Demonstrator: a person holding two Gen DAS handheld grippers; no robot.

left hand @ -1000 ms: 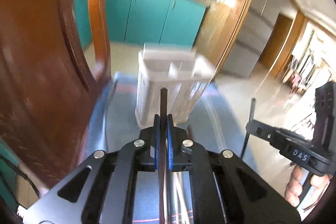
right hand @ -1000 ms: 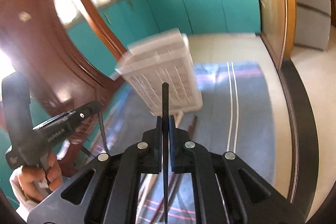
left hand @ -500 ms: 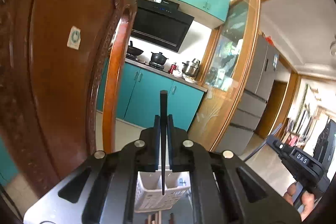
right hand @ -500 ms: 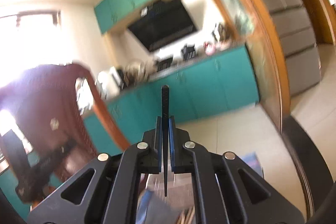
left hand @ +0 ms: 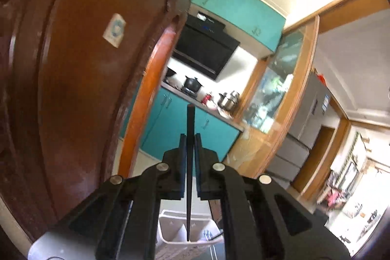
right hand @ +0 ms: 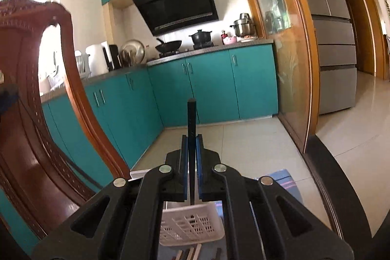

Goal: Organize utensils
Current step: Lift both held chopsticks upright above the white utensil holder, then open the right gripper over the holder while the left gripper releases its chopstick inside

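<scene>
Basket (right hand: 192, 223) on cloth (right hand: 282, 178); chair (right hand: 36, 113) left, seemingly close.

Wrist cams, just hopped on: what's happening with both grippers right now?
Each gripper is clamped on a thin black chopstick, held roughly upright. The left gripper holds one chopstick with its lower tip above the divided white utensil basket. The right gripper holds the other chopstick over the same white basket. Neither stick is released yet. More utensils lie on the cloth in front of the basket.
</scene>
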